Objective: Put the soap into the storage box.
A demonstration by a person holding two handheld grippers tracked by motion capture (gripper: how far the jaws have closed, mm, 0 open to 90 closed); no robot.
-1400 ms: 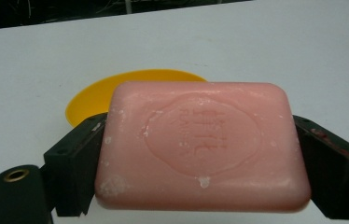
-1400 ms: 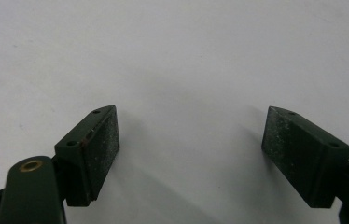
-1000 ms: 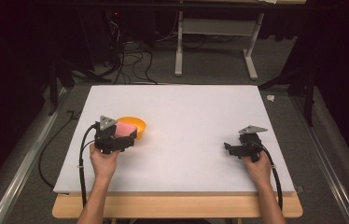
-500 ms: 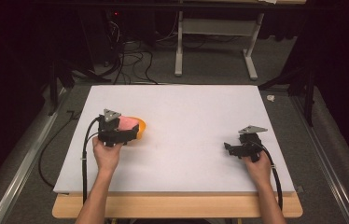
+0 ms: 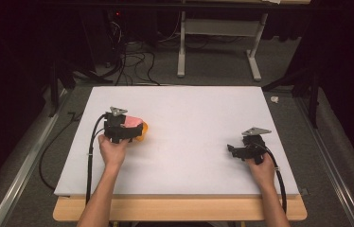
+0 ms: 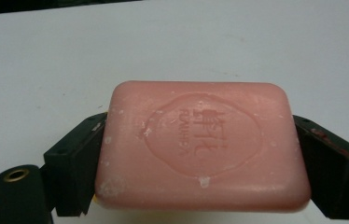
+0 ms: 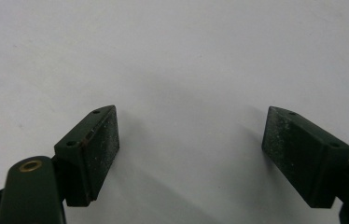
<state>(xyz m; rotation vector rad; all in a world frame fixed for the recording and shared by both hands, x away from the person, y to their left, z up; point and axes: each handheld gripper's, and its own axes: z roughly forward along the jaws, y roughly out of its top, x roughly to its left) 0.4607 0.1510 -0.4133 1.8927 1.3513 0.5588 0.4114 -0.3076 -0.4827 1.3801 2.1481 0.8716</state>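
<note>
So the left hand-held gripper (image 5: 135,131) is clamped on a pink bar of soap (image 6: 203,144), one black jaw pressed against each short end of the bar. In the left gripper view the soap sits flat between the jaws, rounded corners, with an oval stamp and some raised lettering on its top face, plus little white flecks here and there. A thin sliver of yellow peeks out just under its lower left edge.

From the high view the soap (image 5: 131,121) is over on the left side of the white counter (image 5: 189,109), and there's an orange dish (image 5: 142,130) right under or behind it. Can't really tell if the bar is touching the dish or lifted just off it. The person's left hand (image 5: 112,150) wraps the gripper body from behind, and the cable loops off the counter's left edge.

The right hand-held gripper (image 5: 234,151) is on the right side of the counter, well apart from the soap, low over the surface. Its jaws are spread wide with nothing between them, just bare white counter in the right gripper view. The pads (image 7: 101,140) look scuffed and dusty. The right hand (image 5: 259,163) holds it from behind.
</note>
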